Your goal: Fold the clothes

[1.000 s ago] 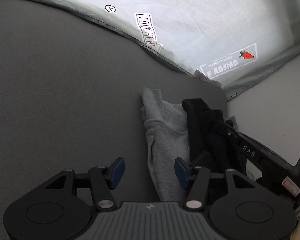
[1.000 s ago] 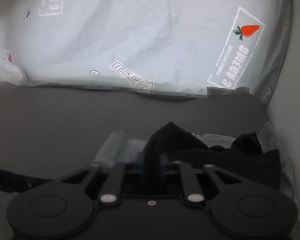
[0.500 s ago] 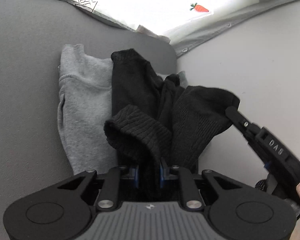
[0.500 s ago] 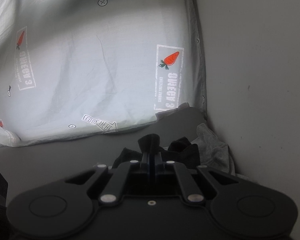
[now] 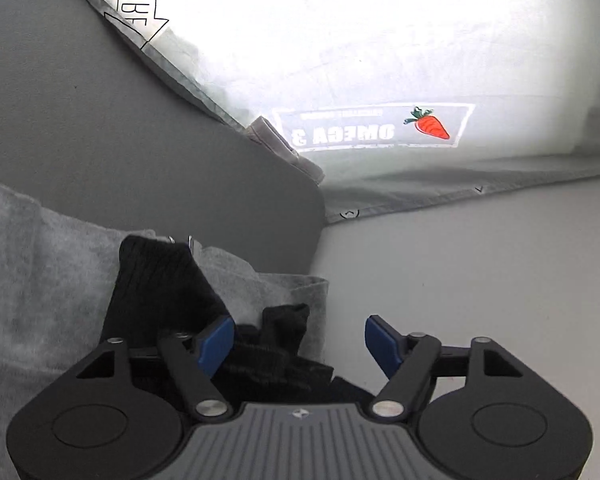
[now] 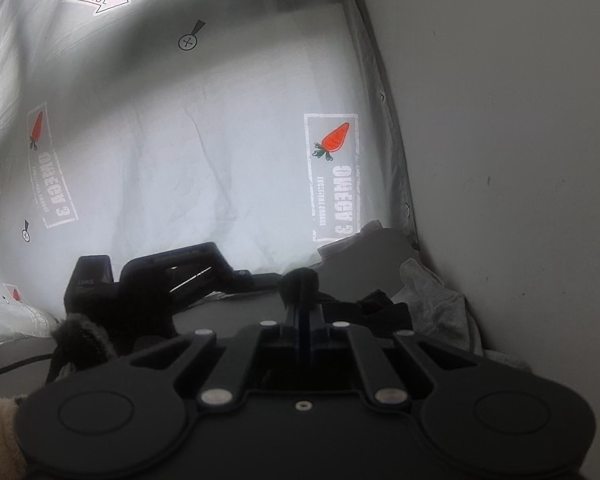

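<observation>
My left claw (image 5: 300,342) hangs released, its blue pads (image 5: 216,344) spread wide with nothing between them, poised just above the black knit garment (image 5: 160,292). My right claw (image 6: 301,312) is clenched on a bunched fold of that same black garment, a dark tuft poking up past the closed tips. The black piece lies crumpled on top of a grey garment (image 5: 40,280), both near the corner of the dark grey counter (image 5: 120,128), close to the pale wall (image 6: 500,160). Behind them hangs a white printed sheet (image 5: 340,40) with carrot labels. To do this step well, I judge I should keep the right grip firm as an anchor, bring the open left claw down onto a clean edge of the black fabric well apart from the right one, take only a single layer, and leave the grey cloth beneath alone. Then I can draw the two corners apart until the knit lies flat before creasing it. My left hand is tipped forward and downward over the pile; my right is held low and nearly level, pointing toward the sheet, with the left tool (image 6: 160,280) visible beside it.
</observation>
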`<state>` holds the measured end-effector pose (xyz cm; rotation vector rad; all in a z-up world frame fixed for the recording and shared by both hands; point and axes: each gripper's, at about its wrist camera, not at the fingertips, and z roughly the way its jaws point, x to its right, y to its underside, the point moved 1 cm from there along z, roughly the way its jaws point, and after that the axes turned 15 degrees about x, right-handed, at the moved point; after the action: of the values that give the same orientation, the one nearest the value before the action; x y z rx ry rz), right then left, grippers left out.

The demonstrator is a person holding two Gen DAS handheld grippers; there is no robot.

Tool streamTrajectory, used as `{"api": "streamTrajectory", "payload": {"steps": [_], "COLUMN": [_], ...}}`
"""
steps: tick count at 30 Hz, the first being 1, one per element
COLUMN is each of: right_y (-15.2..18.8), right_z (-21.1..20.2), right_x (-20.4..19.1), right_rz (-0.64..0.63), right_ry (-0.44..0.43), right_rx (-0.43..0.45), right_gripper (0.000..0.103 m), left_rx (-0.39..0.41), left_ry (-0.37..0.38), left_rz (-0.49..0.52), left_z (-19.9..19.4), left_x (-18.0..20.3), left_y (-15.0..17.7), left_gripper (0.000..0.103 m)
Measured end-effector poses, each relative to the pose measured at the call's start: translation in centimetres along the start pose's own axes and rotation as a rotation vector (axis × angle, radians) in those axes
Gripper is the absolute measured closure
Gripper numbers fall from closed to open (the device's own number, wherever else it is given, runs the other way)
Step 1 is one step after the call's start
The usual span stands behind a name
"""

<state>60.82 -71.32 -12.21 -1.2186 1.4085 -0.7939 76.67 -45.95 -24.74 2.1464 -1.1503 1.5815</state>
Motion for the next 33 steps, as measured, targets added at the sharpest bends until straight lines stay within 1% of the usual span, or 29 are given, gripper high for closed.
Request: {"api": "streamTrajectory", "payload": {"steps": [1,3,4,7,9,12,14,15,16,17,18,19,20,21,22,23,25,26,27,29,31,33], "right_y": [0.1,0.3,0.4,2.4,3.8,5.9,7.3,7.1,6.3,5.3,4.5,3.6,2.8,2.4,2.4,2.7,3.6,4.2,4.7,5.9,7.2,7.9], "right_z": [0.5,1.4,1.9,4.7,6.5,9.3,11.1,10.9,10.0,8.9,7.7,6.4,5.0,4.5,4.4,4.5,5.0,5.5,6.3,7.7,9.1,10.3], "right_x": [-0.4,-1.2,-1.7,-3.2,-4.1,-5.6,-6.6,-6.5,-6.0,-5.5,-4.8,-3.9,-3.1,-2.2,-1.5,-0.4,1.9,2.8,3.4,4.5,4.9,4.6], "right_rz": [-0.004,-0.017,-0.023,-0.085,-0.128,-0.192,-0.234,-0.218,-0.184,-0.161,-0.164,-0.172,-0.179,-0.211,-0.238,-0.233,-0.197,-0.178,-0.166,-0.153,-0.159,-0.200], "right_ry": [-0.013,-0.040,-0.054,-0.091,-0.116,-0.153,-0.178,-0.183,-0.183,-0.175,-0.145,-0.111,-0.077,-0.039,-0.011,0.006,0.040,0.054,0.064,0.085,0.100,0.092], "right_rx": [0.001,0.002,0.002,-0.068,-0.118,-0.192,-0.242,-0.230,-0.199,-0.164,-0.119,-0.073,-0.026,-0.018,-0.035,-0.061,-0.118,-0.135,-0.152,-0.188,-0.225,-0.232], "right_gripper": [0.098,0.098,0.098,0.098,0.097,0.092,0.075,0.068,0.053,0.049,0.049,0.055,0.078,0.088,0.089,0.091,0.091,0.091,0.091,0.091,0.092,0.092], "left_rx": [-0.001,0.027,0.061,0.185,0.234,0.288,0.293,0.286,0.280,0.276,0.272,0.269,0.277,0.262,0.232,0.202,0.148,0.121,0.121,0.147,0.159,0.163], "left_ry": [-0.010,-0.012,-0.021,-0.066,-0.104,-0.170,-0.224,-0.237,-0.233,-0.204,-0.175,-0.145,-0.101,-0.062,-0.048,-0.035,-0.048,-0.054,-0.094,-0.151,-0.159,-0.156], "left_rz": [-0.001,0.032,0.054,0.107,0.110,0.125,0.153,0.169,0.182,0.202,0.222,0.242,0.276,0.323,0.383,0.444,0.532,0.575,0.603,0.644,0.634,0.615], "left_z": [0.6,0.1,-0.7,-4.2,-6.5,-9.4,-10.6,-11.1,-11.4,-11.5,-11.6,-11.8,-11.7,-11.2,-10.3,-9.4,-7.1,-5.9,-5.1,-3.8,-3.7,-3.7], "left_x": [0.0,0.1,0.2,-0.2,-1.2,-2.8,-3.6,-3.9,-4.0,-3.5,-3.0,-2.4,-1.6,-0.5,0.6,1.6,2.3,2.6,2.4,1.7,0.9,0.3], "left_y": [-0.5,-1.5,-2.0,-3.5,-4.1,-4.2,-3.5,-3.0,-2.4,-1.5,-0.6,0.4,1.7,3.1,4.6,6.2,9.0,10.5,11.4,12.1,11.5,10.6], "left_gripper": [0.027,0.026,0.023,0.017,0.015,0.013,0.013,0.013,0.013,0.013,0.014,0.017,0.020,0.026,0.032,0.035,0.046,0.048,0.051,0.056,0.058,0.061]}}
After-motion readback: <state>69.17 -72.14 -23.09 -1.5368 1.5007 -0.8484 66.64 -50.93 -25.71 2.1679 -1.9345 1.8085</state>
